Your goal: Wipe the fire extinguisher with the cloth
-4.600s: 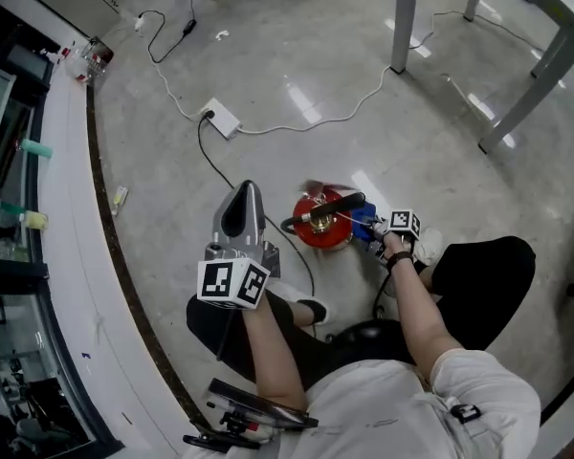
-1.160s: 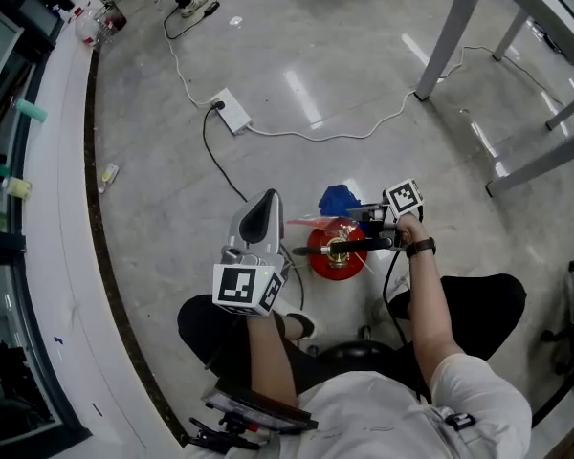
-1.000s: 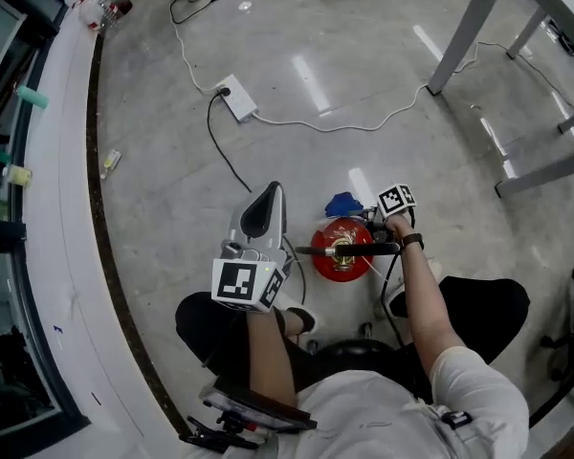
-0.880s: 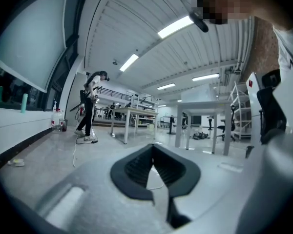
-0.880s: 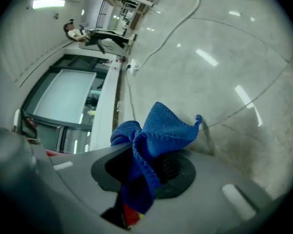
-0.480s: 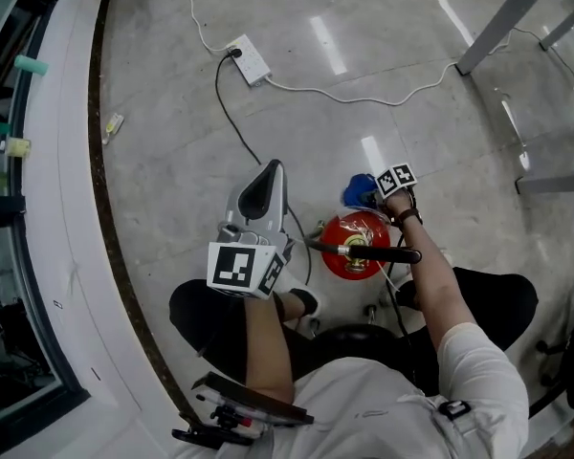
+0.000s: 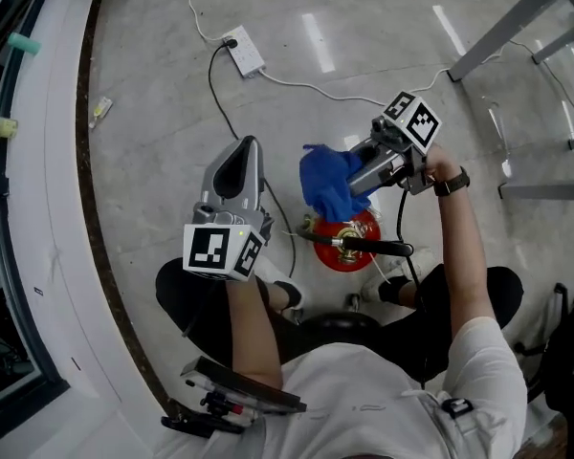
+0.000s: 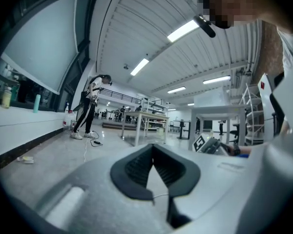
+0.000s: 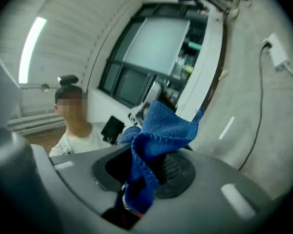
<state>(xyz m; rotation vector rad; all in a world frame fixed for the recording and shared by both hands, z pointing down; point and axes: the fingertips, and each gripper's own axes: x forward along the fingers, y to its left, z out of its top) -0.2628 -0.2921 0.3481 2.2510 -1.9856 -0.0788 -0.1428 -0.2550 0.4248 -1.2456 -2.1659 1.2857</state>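
Note:
A red fire extinguisher stands on the grey floor between the person's legs, its black handle pointing right. My right gripper is raised above and slightly left of it, shut on a blue cloth that hangs bunched from the jaws. In the right gripper view the cloth drapes over the right gripper. My left gripper hovers left of the extinguisher, apart from it. In the left gripper view the left gripper has its pads together with nothing held.
A white power strip and its cables lie on the floor ahead. Grey table legs stand at the upper right. A white ledge curves along the left. Someone stands far off in the left gripper view.
My right gripper has risen from beside the extinguisher's top, carrying the blue cloth up and to the left. The left gripper has barely moved.

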